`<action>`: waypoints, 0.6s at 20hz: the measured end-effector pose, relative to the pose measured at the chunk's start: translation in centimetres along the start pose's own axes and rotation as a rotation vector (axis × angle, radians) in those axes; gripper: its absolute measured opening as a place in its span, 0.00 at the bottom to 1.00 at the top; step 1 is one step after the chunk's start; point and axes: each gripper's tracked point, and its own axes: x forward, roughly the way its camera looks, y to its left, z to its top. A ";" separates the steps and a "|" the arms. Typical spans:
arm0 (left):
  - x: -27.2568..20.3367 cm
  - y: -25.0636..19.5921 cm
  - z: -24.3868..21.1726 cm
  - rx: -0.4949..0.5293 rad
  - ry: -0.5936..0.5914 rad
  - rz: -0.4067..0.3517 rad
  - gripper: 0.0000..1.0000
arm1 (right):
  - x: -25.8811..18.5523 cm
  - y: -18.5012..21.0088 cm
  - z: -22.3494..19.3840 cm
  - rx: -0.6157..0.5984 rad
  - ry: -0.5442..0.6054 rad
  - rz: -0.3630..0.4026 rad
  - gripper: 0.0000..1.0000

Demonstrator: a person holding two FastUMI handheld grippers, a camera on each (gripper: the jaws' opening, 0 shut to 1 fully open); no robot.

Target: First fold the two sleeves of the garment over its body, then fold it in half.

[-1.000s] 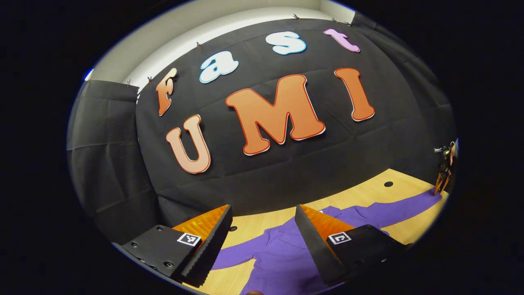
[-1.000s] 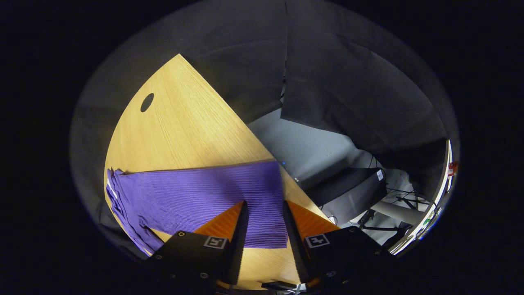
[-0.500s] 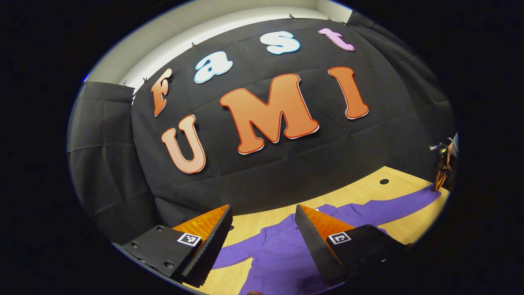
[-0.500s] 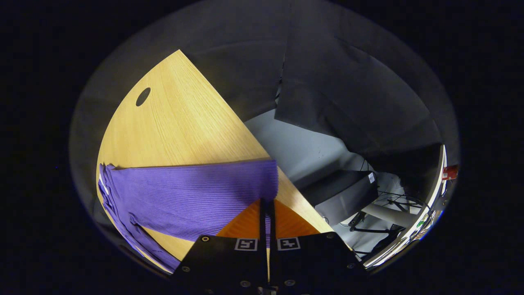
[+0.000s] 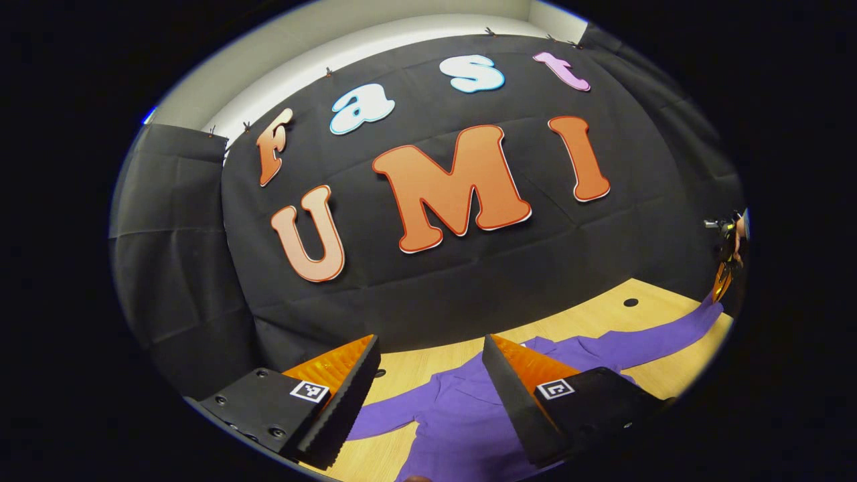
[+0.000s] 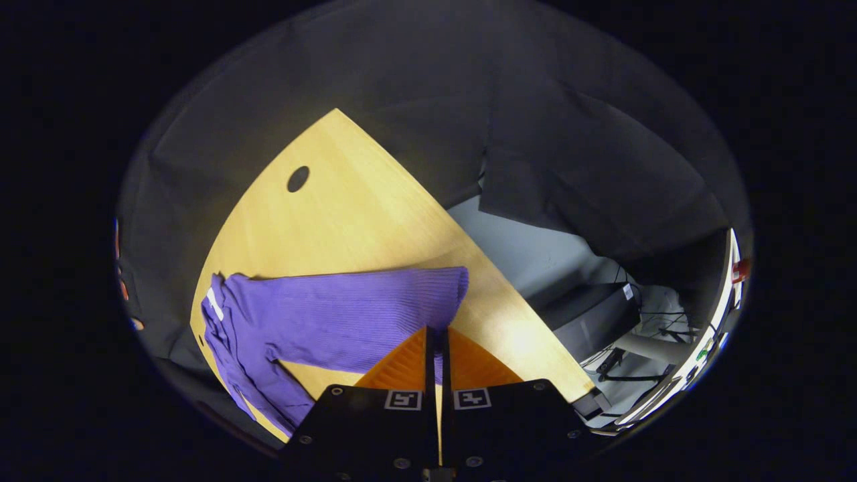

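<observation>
A purple long-sleeved garment (image 5: 462, 415) lies spread on the wooden table (image 5: 602, 314). My left gripper (image 5: 428, 358) hangs open above its collar end, with nothing between its fingers. In the right gripper view my right gripper (image 6: 436, 335) is shut on the cuff end of one purple sleeve (image 6: 335, 318), which is lifted off the table (image 6: 348, 207) and trails away to the left. From the left gripper view that same gripper (image 5: 722, 284) shows far off at the right edge, holding the raised tip of the sleeve (image 5: 669, 331), with a hand behind it.
The table has a round cable hole (image 6: 298, 179) near its far corner. Past the table's right edge lie a grey floor (image 6: 535, 258), a dark box (image 6: 589, 314) and cables. Black cloth walls close the booth behind.
My right gripper closed on the sleeve's cuff and has lifted it off the table, so the sleeve now bends upward. My left gripper has stayed open in about the same place.
</observation>
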 end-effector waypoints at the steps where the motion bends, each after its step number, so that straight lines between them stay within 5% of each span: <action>1: 0.0 0.1 0.1 -0.006 -0.006 -0.005 0.96 | -0.9 0.9 -0.2 -0.015 -0.009 0.006 0.03; 12: 0.9 2.4 -0.5 -0.111 -0.043 -0.020 0.96 | -10.7 11.9 -3.4 -0.156 -0.121 0.036 0.03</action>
